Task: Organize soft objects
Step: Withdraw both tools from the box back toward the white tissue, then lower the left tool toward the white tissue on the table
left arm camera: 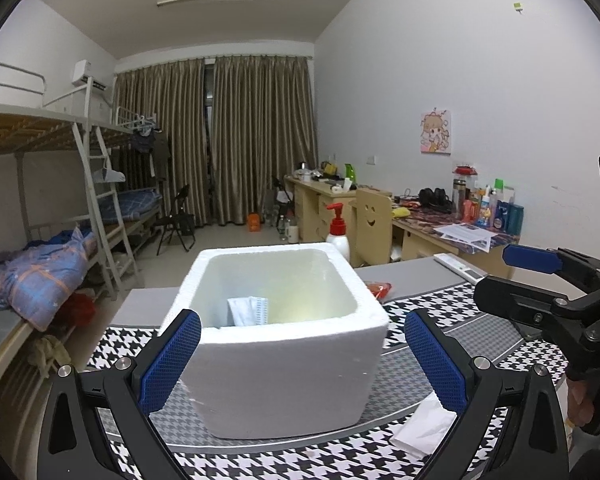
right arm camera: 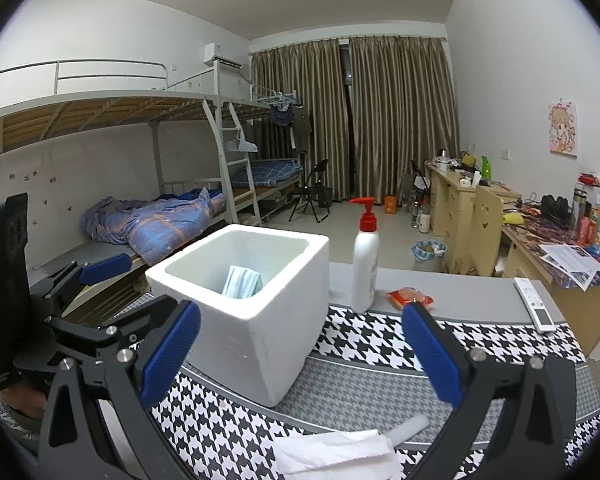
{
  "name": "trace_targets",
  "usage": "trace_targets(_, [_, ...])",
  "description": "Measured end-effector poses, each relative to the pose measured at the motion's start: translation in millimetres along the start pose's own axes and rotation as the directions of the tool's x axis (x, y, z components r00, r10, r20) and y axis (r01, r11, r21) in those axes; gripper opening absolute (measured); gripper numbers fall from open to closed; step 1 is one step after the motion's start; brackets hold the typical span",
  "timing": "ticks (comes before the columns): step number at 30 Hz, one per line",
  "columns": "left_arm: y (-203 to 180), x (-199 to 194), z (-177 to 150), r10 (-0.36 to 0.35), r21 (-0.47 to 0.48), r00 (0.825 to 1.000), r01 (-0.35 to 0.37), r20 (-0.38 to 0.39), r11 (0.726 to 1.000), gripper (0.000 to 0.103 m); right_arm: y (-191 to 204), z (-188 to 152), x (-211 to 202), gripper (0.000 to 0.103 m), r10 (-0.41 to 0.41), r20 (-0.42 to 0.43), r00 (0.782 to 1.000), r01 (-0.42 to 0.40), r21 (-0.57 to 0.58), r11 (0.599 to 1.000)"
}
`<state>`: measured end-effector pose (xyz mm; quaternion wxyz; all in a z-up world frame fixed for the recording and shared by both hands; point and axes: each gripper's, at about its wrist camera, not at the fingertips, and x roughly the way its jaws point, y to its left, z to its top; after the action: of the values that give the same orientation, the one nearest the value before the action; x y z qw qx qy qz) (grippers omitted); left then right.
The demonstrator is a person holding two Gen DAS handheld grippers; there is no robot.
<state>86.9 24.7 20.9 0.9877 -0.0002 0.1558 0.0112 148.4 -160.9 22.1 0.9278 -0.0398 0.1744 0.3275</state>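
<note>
With both the left gripper [left arm camera: 302, 360] and right gripper [right arm camera: 300, 354] spread apart and empty, best to lower the right one onto the white tissue [right arm camera: 336, 456] lying just before the foam box [right arm camera: 256, 320], pinching its middle, then lifting over the rim beside the mask [right arm camera: 242, 282].

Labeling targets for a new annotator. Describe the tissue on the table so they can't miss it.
Start at the white foam box on the houndstooth table mat. The tissue lies on the mat's near edge, below the open right gripper. It is crumpled, plain white and flat, unlike the rigid box.
</note>
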Motion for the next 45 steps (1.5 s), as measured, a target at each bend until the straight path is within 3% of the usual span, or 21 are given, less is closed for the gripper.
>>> trace_targets(8, [-11.8,1.5,-3.8,-0.014,0.004,1.0,0.014,-0.012,1.0,0.102,-6.6,-2.2,-5.2,0.102,0.007,0.008,1.0,-0.007,0.01,1.0])
trace_targets(23, [-33.9,8.4,-15.4,-0.038,0.011,0.998,0.038,-0.049,0.999,0.102,-24.6,-19.1,-13.6,0.102,-0.072,-0.017,0.997,0.073,0.026,0.997])
trace_targets(45, [-63.4,18.8,-32.7,-0.085,0.045,0.993,0.089,-0.086,0.995,0.102,-43.5,-39.5,-26.2,0.102,-0.118,-0.042,0.992,0.12,0.064,0.991])
